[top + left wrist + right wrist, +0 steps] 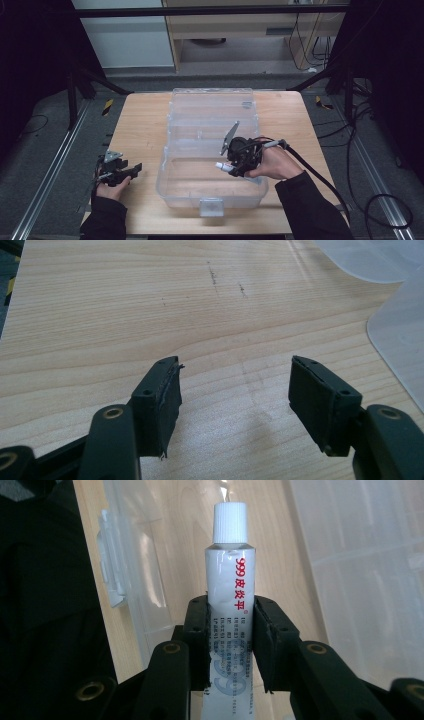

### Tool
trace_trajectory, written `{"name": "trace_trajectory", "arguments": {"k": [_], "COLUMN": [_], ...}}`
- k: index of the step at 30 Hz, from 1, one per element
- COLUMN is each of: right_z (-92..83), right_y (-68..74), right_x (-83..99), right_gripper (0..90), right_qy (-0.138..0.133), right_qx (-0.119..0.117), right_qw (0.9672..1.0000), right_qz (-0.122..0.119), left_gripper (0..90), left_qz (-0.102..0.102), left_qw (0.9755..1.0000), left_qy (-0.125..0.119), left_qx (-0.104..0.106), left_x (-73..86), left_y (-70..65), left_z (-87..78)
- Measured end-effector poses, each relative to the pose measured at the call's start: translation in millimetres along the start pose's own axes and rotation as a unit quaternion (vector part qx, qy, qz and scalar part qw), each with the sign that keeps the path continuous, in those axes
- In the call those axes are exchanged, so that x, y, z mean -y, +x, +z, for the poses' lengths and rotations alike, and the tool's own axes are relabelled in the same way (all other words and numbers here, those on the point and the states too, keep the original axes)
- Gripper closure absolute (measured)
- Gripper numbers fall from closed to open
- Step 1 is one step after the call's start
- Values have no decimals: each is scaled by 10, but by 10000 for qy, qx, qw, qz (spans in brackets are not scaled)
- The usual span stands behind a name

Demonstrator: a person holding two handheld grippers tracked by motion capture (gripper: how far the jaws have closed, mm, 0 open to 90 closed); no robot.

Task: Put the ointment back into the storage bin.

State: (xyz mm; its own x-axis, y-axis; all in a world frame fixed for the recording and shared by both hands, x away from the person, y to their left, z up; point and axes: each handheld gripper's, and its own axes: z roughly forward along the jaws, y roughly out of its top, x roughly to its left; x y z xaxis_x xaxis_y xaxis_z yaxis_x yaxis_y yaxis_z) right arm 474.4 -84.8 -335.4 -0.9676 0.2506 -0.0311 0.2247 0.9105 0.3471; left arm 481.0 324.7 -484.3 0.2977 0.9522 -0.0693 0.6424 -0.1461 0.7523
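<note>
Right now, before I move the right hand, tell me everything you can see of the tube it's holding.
The tube is small, white and soft-walled, with a ribbed white screw cap, on, at its far end. Red print reads 999 followed by Chinese characters; smaller dark text and a pale blue 999 sit lower down. The right claw is shut on its middle, one jaw against each side, with the cap pointing away from the hand. In the high view it hangs over the near compartment of the open clear plastic box, cap towards the person's left, touching nothing else that I can see.

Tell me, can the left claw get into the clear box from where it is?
Probably yes. The left claw is open beside the clear box, with bare table between them and the box's top open.
</note>
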Motion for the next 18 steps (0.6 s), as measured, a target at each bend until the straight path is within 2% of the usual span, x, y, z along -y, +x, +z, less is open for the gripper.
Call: {"name": "trace_trajectory", "arguments": {"k": [5,11,18], "right_z": [105,188,316], "right_y": [36,57,75], "right_x": [-28,-46,-48], "right_gripper": [697,697,697], "right_qy": [108,225,392], "right_qx": [-39,-57,-101], "right_qw": [9997,9992,9971], "right_qz": [-216,-317,-642], "left_gripper": [372,372,372], "left_qz": [6,10,21], "left_qw": [10000,10000,10000], "left_qy": [0,-1,-2], "left_qx": [-1,-3,-9], "left_x": [0,0,-2], "left_y": [0,0,3], "left_z": [0,0,-3]}}
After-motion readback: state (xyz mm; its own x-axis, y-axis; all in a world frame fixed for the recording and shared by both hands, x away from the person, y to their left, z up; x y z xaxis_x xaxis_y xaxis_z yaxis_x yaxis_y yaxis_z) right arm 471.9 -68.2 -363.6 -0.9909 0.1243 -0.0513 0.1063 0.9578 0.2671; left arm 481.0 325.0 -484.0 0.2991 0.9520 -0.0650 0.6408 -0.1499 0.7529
